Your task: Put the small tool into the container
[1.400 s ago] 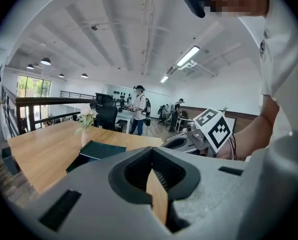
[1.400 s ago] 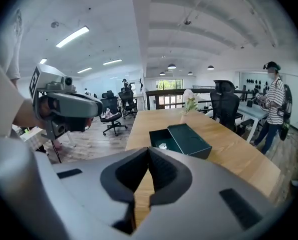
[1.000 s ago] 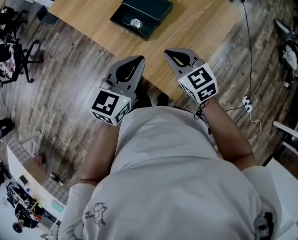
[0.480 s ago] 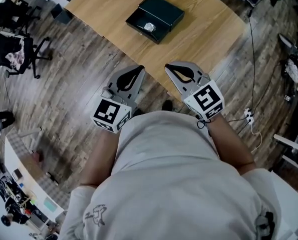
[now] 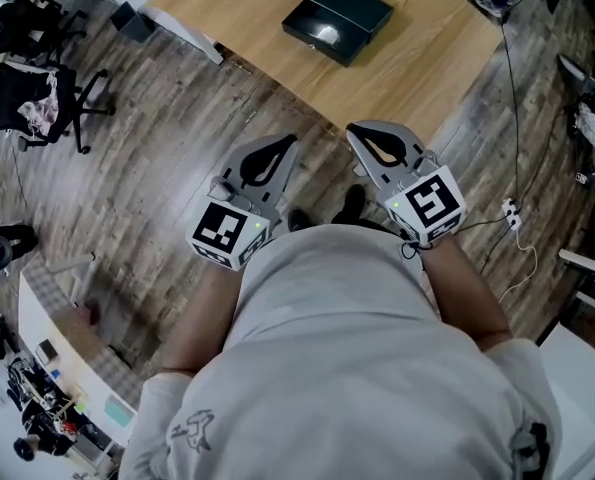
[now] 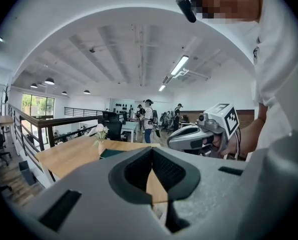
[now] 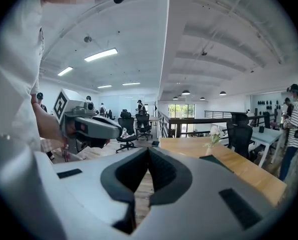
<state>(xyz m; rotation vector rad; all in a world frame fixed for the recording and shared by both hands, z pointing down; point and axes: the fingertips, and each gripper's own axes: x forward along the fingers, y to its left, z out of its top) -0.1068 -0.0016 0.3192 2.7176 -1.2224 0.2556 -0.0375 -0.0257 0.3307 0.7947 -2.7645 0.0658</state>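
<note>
With my left claw (image 5: 283, 144) and right claw (image 5: 363, 134) both closed on nothing, well back from the bench (image 5: 432, 28), the small tool (image 5: 327, 34) appears to lie inside the container (image 5: 349, 10), so the job looks done.

Open-plan office: black swivel chairs (image 5: 39, 103) on wood-plank flooring (image 5: 157, 158), a long wooden table (image 5: 427, 48) with a small vase of flowers (image 7: 212, 135), and more desks (image 6: 130, 129) further back with people (image 6: 147, 119) standing among them. Overhead, a white beamed ceiling (image 6: 138, 49) with strip lights (image 7: 100, 55) and round lamps (image 7: 185, 92); along one side, a dark railing (image 7: 204, 119) before bright windows (image 7: 181, 110). A power strip (image 5: 510, 208) on the floor and a cluttered workbench (image 5: 47, 408) at one edge.
</note>
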